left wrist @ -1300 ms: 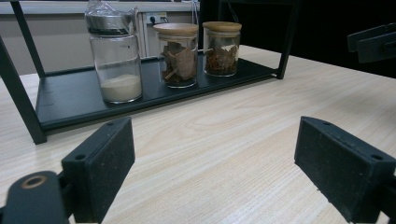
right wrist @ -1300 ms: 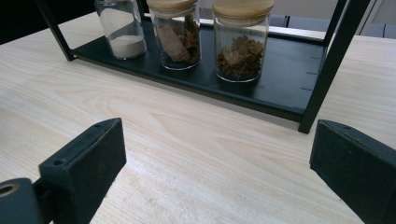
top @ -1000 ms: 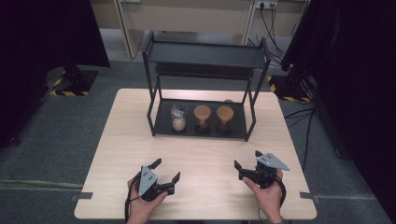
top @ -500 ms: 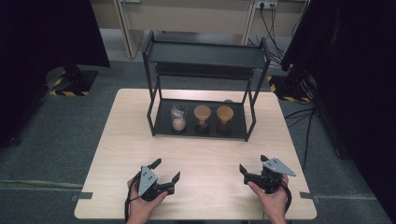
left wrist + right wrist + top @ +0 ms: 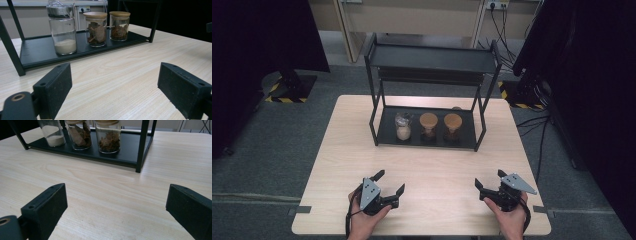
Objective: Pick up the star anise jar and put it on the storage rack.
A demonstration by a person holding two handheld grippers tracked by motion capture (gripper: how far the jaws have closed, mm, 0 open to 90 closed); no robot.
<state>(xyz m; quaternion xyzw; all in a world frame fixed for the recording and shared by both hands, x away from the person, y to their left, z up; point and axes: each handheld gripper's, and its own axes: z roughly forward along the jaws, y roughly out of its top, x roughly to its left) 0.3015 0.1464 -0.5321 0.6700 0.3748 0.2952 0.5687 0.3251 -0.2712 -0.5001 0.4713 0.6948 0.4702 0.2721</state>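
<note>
Near the front edge of the table [image 5: 337, 150] we are holding the left gripper [image 5: 389, 185] and right gripper [image 5: 490, 180], each with jaws spread wide and empty. Well ahead, three jars are standing on the black rack [image 5: 427, 139]: a white-powder jar [image 5: 402, 126] and two wooden-lidded jars [image 5: 428, 127]. We are reading no labels.

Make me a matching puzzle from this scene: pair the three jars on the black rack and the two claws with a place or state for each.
Things:
1. jar of pale powder
2. jar of big brown pieces
3. jar of small brown bits
4. left claw and right claw

Places or states:
a. middle of the row
b. open, near table edge
c. left end, no wooden lid
d. right end, wooden lid

Pairs: 1-c, 2-a, 3-d, 4-b
</note>
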